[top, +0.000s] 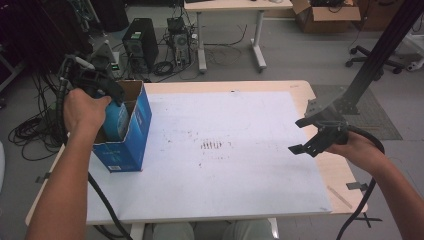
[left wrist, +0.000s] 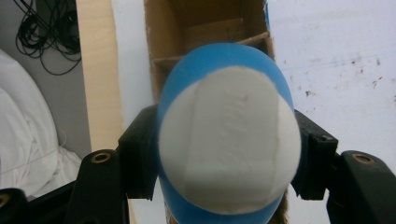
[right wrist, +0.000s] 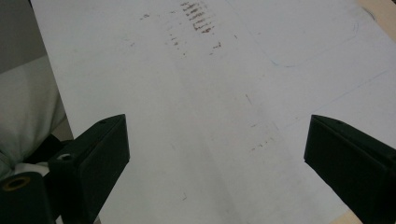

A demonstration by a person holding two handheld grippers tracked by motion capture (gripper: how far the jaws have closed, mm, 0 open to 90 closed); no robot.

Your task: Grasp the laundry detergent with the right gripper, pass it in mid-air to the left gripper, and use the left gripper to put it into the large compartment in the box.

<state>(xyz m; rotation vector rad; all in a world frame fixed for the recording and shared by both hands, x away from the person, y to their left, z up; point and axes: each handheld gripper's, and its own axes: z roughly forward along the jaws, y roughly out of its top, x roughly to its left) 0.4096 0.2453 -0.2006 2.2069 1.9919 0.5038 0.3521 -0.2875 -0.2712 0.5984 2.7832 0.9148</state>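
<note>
Blue-and-white ball [left wrist: 229, 140] sits clamped between the jaws of the left tool [left wrist: 229, 161], which press on its two flanks; the rounded white panel faces the left gripper view. In the high view the ball [top: 116, 120] hangs in the open mouth of the blue cardboard box [top: 131, 145], partly below the rim, with the person's left hand [top: 85, 111] above it.

Cardboard dividers [left wrist: 210, 46] cross the box interior directly beyond the ball — a probable snag point. If the ball is lowered off-centre it could land on a divider edge and stop short, or lodge against the wall. The grip bears on a curved surface, so contact with the cardboard could roll the ball out of the jaws. Side pressure could also tip or slide the box, which stands near the left edge of the tabletop [top: 240, 170].

Right tool [top: 315, 135] is held wide apart and empty — above the tabletop's right side, well apart from the box.
</note>
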